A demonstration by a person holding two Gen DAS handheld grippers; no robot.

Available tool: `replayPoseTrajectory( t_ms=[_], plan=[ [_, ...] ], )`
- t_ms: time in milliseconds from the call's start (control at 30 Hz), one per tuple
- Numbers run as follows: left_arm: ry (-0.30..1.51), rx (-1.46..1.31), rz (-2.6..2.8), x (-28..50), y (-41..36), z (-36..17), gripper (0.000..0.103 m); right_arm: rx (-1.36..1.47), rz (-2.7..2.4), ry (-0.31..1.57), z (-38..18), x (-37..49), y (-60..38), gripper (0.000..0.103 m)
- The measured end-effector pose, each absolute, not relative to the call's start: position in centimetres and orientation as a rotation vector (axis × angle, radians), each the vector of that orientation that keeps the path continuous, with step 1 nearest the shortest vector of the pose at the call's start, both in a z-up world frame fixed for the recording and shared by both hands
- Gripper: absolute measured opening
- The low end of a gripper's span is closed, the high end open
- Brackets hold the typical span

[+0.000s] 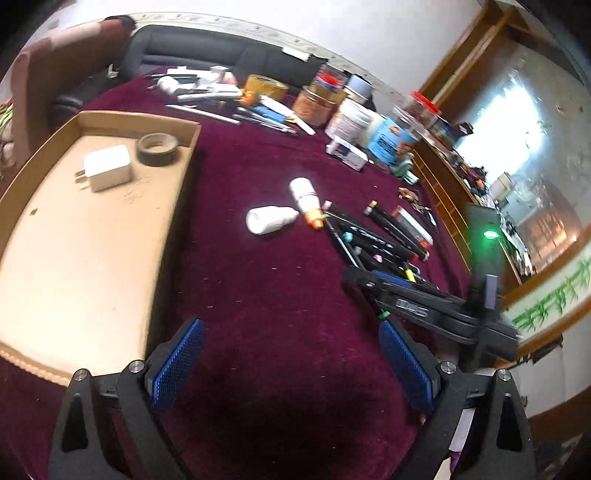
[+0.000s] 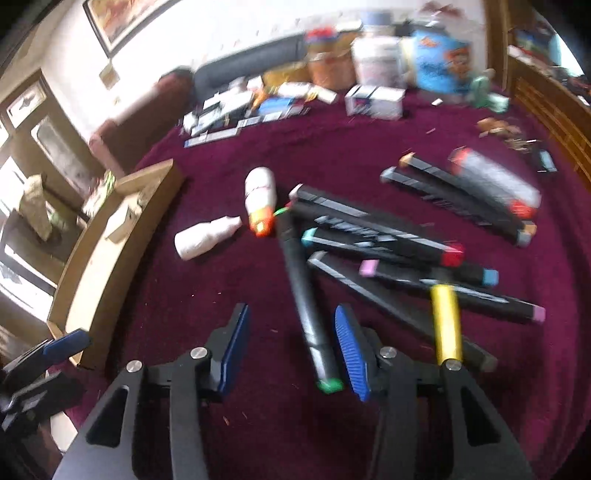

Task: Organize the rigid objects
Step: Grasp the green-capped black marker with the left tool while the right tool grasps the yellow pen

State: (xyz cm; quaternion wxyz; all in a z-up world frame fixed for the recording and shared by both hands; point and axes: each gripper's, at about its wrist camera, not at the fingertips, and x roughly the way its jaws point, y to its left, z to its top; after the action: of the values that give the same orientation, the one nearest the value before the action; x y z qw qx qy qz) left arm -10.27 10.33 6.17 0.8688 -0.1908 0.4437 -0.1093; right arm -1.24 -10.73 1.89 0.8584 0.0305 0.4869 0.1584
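left gripper jaws spread, empty | only left view: charger, tape roll in cardboard tray | right gripper jaws apart around green-capped marker, right ribbed pad beside its barrel

Home living room, not a lab: dark sofa and maroon armchair behind the table, which has a maroon velvet cloth on it. Framed picture on a white wall, wooden-framed cabinet to the side. Household clutter on the table: jars, tape roll, markers, cardboard tray
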Motion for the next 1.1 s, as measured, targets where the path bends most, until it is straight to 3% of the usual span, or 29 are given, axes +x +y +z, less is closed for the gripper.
replayPoseTrajectory(
  t_ms=[133,167,367,433,500,733,833,867,933,967,1000,1100],
  plan=[
    [0.914,-0.401,-0.209,-10.5,11.2,6.3,0.097,0.020,0.305,1.026,1.4,-0.5,-9.2,0.028],
    [0.913,-0.400,-0.211,-10.5,11.2,6.3,0.097,0.069,0.375,1.056,1.4,-0.6,-9.1,0.016],
    [0.927,-0.344,-0.230,-9.8,10.1,5.8,0.097,0.172,0.549,1.073,2.9,-3.0,-10.2,0.018],
    [0.935,-0.283,-0.245,-9.1,8.9,5.7,0.097,0.195,0.525,1.043,4.1,-3.7,-11.9,0.025],
    [0.943,-0.221,-0.236,-8.1,7.7,5.4,0.097,0.199,0.466,0.981,5.7,-4.6,-14.5,0.042],
    [1.048,-0.078,-0.173,-2.2,2.7,1.4,0.097,0.160,0.294,0.942,6.4,-5.2,-19.7,0.043],
    [0.993,0.079,-0.171,-1.7,-0.4,0.5,0.096,0.167,0.272,0.954,5.5,-4.8,-20.6,0.043],
    [0.966,0.096,-0.183,-2.0,-0.8,0.6,0.086,0.167,0.268,0.959,5.2,-4.6,-20.7,0.043],
    [0.944,0.094,-0.221,-2.6,-0.7,1.1,0.054,0.153,0.253,0.963,4.8,-4.2,-20.6,0.043],
    [0.949,0.087,-0.233,-2.7,-0.5,1.3,0.021,0.136,0.241,0.963,4.6,-4.1,-20.5,0.043],
    [0.965,0.061,-0.259,-2.8,0.0,1.5,0.014,0.125,0.230,0.962,4.3,-3.9,-20.3,0.043],
    [0.968,0.006,-0.305,-3.6,1.3,1.9,0.014,0.125,0.218,0.965,3.7,-2.9,-19.8,0.043]
  ],
)
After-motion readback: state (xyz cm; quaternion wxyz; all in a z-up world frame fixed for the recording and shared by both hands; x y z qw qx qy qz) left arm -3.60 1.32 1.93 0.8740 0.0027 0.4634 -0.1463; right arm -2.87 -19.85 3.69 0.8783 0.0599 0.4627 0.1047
